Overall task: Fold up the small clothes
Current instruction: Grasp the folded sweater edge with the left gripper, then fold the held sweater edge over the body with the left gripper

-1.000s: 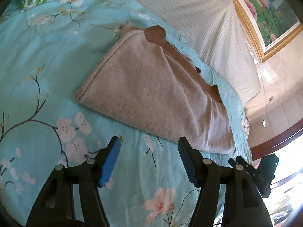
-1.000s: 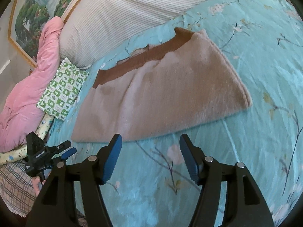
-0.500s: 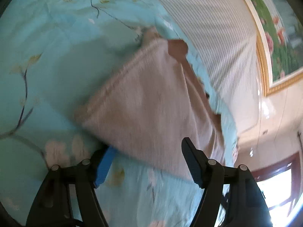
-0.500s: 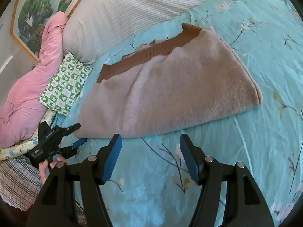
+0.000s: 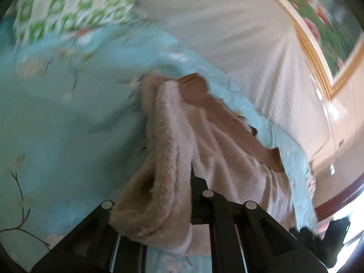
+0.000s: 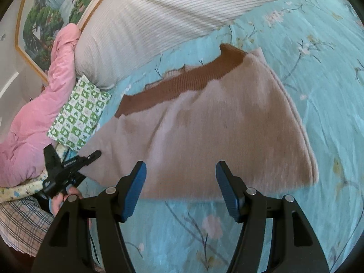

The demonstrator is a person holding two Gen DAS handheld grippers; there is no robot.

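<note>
A beige knitted garment [image 6: 204, 132] with a brown ribbed band [image 6: 188, 82] lies folded on the turquoise flowered bedspread [image 6: 318, 72]. In the left wrist view my left gripper [image 5: 157, 204] is shut on the garment's near corner [image 5: 159, 182], which bunches up between the fingers; the blue pads are hidden by cloth. The left gripper also shows in the right wrist view [image 6: 68, 166] at the garment's left end. My right gripper [image 6: 180, 188] is open and empty, at the garment's near edge, its blue pads apart over the cloth.
A white ribbed pillow [image 6: 170, 18] lies along the head of the bed. A green checked cloth [image 6: 79, 113], a pink quilt [image 6: 41, 104] and a plaid cloth [image 6: 20, 223] lie at the left. A framed painting [image 6: 56, 2] hangs behind.
My left gripper moved onto the garment's corner and closed on it, bunching the cloth. My right gripper moved forward to the garment's near edge and stayed open.
</note>
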